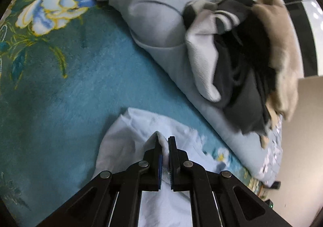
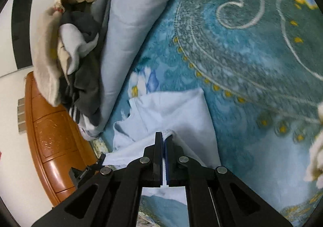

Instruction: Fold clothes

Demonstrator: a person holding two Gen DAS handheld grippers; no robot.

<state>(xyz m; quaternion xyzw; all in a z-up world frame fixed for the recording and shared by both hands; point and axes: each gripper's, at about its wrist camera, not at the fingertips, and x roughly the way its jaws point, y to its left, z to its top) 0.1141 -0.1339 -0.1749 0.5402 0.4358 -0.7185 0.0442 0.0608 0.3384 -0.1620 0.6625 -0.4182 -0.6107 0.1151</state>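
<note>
Left gripper (image 1: pixel 163 138) fingers pinching a fold of the pale blue garment (image 1: pixel 129 138). Right gripper (image 2: pixel 163 134) fingers pinching another edge of that garment (image 2: pixel 173 110). Garment lying rumpled on the teal floral blanket (image 1: pixel 60 85) covering the bed. Heap of dark and beige clothes (image 1: pixel 246 61) sitting on the grey-blue quilt (image 1: pixel 157 25) beyond

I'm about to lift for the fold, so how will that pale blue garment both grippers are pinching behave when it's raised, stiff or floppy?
Probably floppy: the pale blue garment creases and sags around the right gripper. Likely light, since thin edges bunch between the left gripper pads. It may drag on the fuzzy teal blanket.
</note>
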